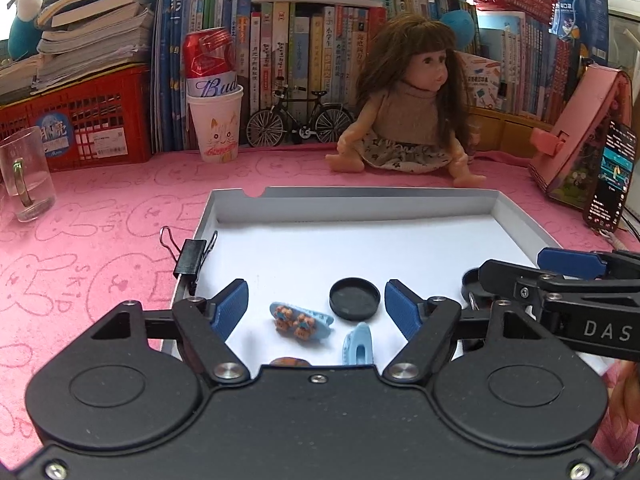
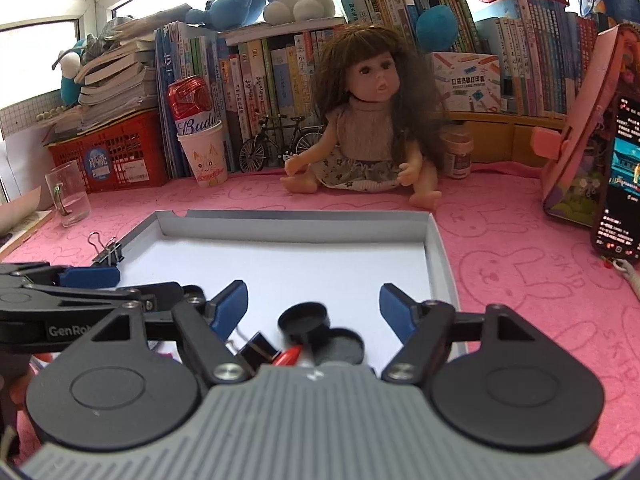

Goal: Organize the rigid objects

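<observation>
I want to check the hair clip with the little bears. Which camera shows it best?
The left wrist view: the blue bear hair clip lies unobstructed on the white tray floor between the open left gripper fingers. The right wrist view does not show it; that gripper's body hides the tray's near end.

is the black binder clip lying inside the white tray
No: in the left wrist view the black binder clip is clamped on the left rim of the white tray, its wire handles out over the pink cloth.

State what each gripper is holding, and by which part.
Nothing is held. The left gripper is open above the blue bear hair clip and round black cap in the shallow white cardboard tray; the right gripper is open above black caps.
</observation>
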